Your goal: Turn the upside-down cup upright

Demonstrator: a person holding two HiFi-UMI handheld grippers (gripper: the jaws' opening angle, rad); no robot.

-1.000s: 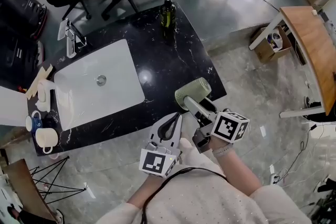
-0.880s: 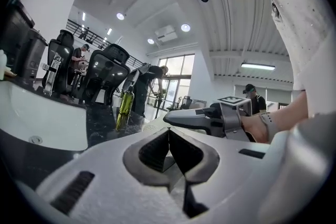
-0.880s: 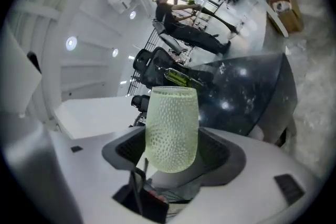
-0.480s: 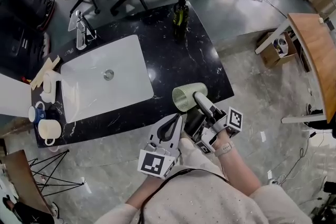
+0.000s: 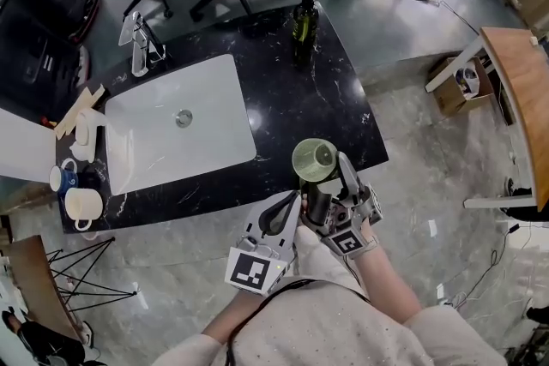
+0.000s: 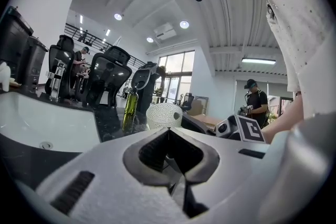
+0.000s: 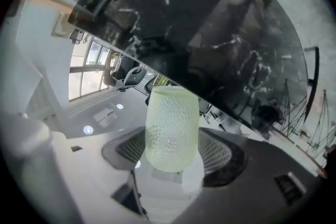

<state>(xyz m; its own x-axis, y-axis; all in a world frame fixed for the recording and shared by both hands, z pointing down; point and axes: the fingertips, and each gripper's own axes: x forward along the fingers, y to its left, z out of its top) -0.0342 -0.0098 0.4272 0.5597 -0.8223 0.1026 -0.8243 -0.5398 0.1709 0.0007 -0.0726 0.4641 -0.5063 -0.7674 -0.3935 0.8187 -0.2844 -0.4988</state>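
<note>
Cup (image 5: 315, 159): clamped in R gripper (image 5: 333, 184) fingers, mouth up, at surface (image 5: 283, 99) edge, prob. for set-down.
L gripper (image 5: 279, 214): fingers together, empty, kept aside.

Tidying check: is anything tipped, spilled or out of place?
Nothing spilled or damaged. The pale green cup, mouth up, is clamped in the right gripper at the front edge of the black counter, not standing free.

one cup (image 5: 314, 159), one bottle (image 5: 304, 15), one sink (image 5: 214, 126), one tap (image 5: 137, 40), two mugs (image 5: 58, 178) (image 5: 83, 203)
</note>
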